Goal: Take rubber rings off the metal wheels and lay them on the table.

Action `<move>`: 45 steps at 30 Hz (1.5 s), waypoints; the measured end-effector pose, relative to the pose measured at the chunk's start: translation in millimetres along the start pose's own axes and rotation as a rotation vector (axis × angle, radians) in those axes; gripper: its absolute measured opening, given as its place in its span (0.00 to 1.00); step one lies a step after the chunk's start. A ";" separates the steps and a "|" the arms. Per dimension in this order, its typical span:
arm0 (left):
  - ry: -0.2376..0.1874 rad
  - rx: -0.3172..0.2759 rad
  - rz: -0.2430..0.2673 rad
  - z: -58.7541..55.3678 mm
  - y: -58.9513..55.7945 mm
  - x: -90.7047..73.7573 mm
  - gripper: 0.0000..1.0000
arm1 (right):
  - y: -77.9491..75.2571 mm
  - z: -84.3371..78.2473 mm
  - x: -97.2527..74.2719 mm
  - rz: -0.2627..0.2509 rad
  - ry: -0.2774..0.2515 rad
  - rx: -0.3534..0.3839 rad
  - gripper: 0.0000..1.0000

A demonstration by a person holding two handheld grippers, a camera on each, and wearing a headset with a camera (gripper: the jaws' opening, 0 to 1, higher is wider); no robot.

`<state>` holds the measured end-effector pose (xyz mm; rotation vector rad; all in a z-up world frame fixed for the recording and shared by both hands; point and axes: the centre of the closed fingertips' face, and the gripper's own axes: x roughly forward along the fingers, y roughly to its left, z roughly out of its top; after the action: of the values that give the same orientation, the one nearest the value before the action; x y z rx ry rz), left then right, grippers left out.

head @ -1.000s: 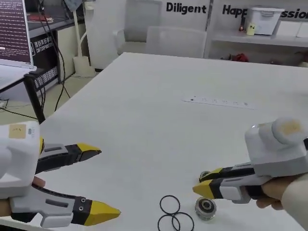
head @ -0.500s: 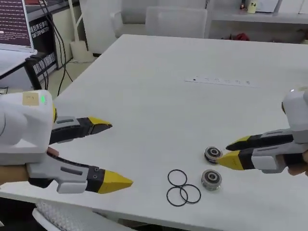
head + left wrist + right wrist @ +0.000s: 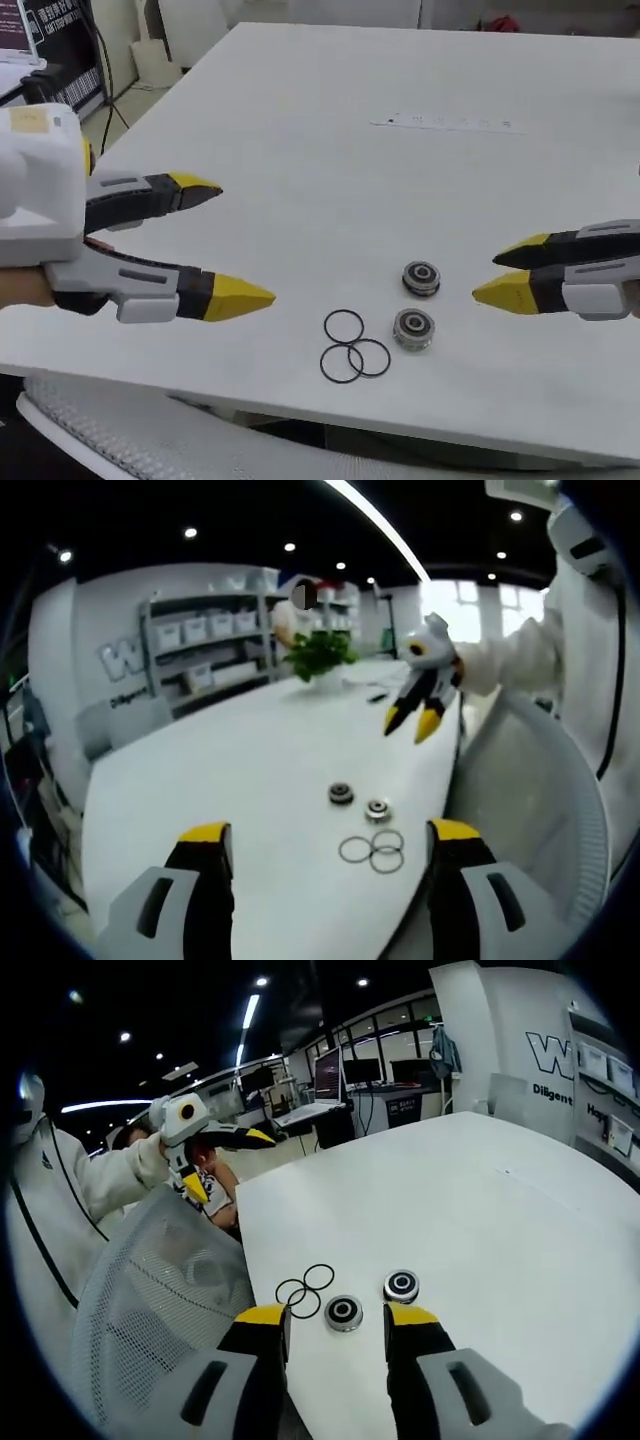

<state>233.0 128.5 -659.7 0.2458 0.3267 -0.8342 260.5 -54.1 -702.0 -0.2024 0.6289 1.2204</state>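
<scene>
Two small metal wheels lie flat on the white table (image 3: 300, 150): one wheel (image 3: 421, 278) farther back, the other wheel (image 3: 413, 328) nearer the front edge. Just left of them lie three black rubber rings (image 3: 348, 347), two of them overlapping. My left gripper (image 3: 235, 243) hovers open to the left of the rings, holding nothing. My right gripper (image 3: 500, 272) is open and empty, a short way right of the wheels. In the left gripper view the wheels (image 3: 358, 802) and rings (image 3: 370, 848) lie ahead of my left gripper (image 3: 330, 832). In the right gripper view the near wheel (image 3: 343, 1312) sits between the jaws of my right gripper (image 3: 336, 1315).
A flat white strip (image 3: 447, 123) lies farther back on the table. A white mesh chair back (image 3: 150, 440) stands under the table's front edge. The table's left corner is near a stand with cables (image 3: 60, 60).
My right gripper has drawn back to the right, away from the wheels, and its jaws stand wider apart. The head camera has tilted down. The left gripper stays open.
</scene>
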 end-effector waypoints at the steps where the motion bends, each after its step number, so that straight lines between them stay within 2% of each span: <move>1: 0.002 0.005 -0.004 1.3 -0.6 1.8 0.80 | -1.5 -1.6 -0.3 -0.001 0.001 0.000 0.35; 10: 0.002 0.050 -0.046 19.1 -2.3 26.8 0.80 | -14.3 -7.0 2.0 -0.003 -0.028 0.004 0.35; 14: -0.008 0.065 -0.061 26.9 -1.4 40.7 0.79 | -19.5 -11.4 4.5 -0.002 -0.053 0.041 0.35; 15: -0.005 0.068 -0.070 27.5 -2.1 43.9 0.79 | -20.2 -12.6 5.2 -0.001 -0.056 0.041 0.35; 16: 0.005 0.077 -0.079 29.5 -8.4 50.2 0.79 | -21.2 -13.9 6.1 -0.001 -0.056 0.041 0.35; 23: 0.007 0.099 -0.109 34.3 -8.4 73.4 0.78 | -31.0 -23.2 13.5 0.008 -0.063 0.078 0.35; 30: 0.028 0.118 -0.163 33.0 -14.9 98.3 0.76 | -42.6 -23.2 18.2 0.001 -0.087 0.063 0.33; 31: 0.038 0.121 -0.177 31.0 -17.5 103.4 0.76 | -44.7 -23.8 19.6 0.002 -0.088 0.066 0.33; 33: 0.052 0.135 -0.191 26.0 -15.6 112.9 0.75 | -47.4 -23.6 21.8 0.003 -0.093 0.061 0.33; 36: 0.080 0.156 -0.175 20.0 -13.0 125.1 0.69 | -49.6 -21.2 24.3 0.003 -0.107 0.021 0.29; 39: 0.078 0.155 -0.183 18.5 -14.8 137.5 0.66 | -50.8 -21.9 29.6 0.011 -0.101 -0.006 0.29; 42: 0.084 0.160 -0.189 12.8 -11.7 151.2 0.63 | -51.0 -23.0 35.3 0.032 -0.095 -0.017 0.29; 45: 0.068 0.126 -0.199 12.2 -13.5 158.8 0.61 | -54.7 -24.3 40.1 0.038 -0.090 -0.016 0.29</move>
<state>324.6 7.4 -709.5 0.3643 0.3665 -1.0462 310.5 -52.1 -753.9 -0.1485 0.5477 1.2644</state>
